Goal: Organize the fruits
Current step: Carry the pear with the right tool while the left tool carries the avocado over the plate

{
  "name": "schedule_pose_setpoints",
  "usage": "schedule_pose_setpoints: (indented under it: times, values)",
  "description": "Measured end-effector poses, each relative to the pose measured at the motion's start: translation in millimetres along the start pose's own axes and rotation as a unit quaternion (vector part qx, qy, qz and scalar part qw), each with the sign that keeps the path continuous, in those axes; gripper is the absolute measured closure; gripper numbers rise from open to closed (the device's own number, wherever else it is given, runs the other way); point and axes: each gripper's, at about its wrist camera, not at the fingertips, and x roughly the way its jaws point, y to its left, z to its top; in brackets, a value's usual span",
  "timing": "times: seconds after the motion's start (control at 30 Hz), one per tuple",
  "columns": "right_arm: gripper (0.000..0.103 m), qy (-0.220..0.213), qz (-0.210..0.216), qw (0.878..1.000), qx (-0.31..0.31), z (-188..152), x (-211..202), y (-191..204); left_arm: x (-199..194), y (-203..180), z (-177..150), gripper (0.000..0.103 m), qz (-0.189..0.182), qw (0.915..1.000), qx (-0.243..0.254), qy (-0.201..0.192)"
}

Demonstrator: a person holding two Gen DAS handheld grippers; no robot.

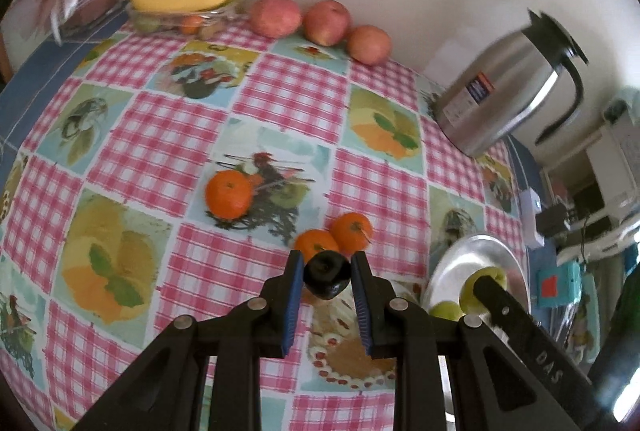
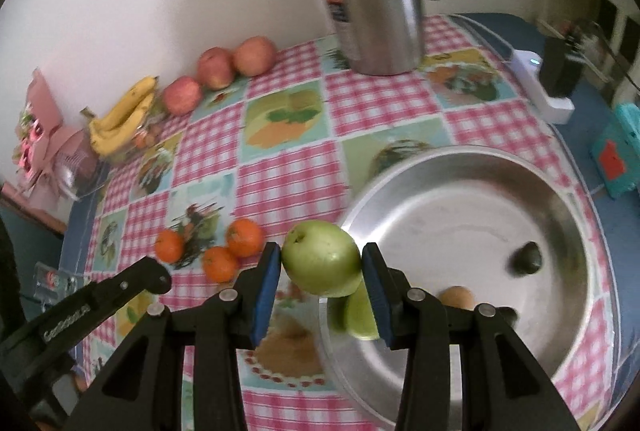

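The left gripper (image 1: 326, 273) is pitched steeply downward with its blue-padded jaws clamped on a small dark fruit (image 1: 325, 276), while the right gripper (image 2: 321, 263), angled down alike beside it, is closed on a green apple (image 2: 322, 257).

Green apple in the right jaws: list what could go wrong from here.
1. The green apple is round and pinched only at its sides by the right gripper; it could slip onto the metal bowl rim.
2. The left gripper, carrying a dark fruit, works close by; the two could collide.
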Motion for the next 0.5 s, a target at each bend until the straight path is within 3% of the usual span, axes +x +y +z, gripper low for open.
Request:
schedule_pose_setpoints:
  times: [0.3,0.5]
  values:
    - [0.060,-0.008,-0.026,0.998,0.052,1.1,-8.3,-51.7,10.3,-49.2,-22.3,0.077,-0.017,0.9976,0.062,0.025]
    - [0.060,-0.015,-0.039,0.996,0.076,1.3,-13.4,-73.2,21.1,-87.6,-44.5,0.077,-0.030,0.9913,0.117,0.052]
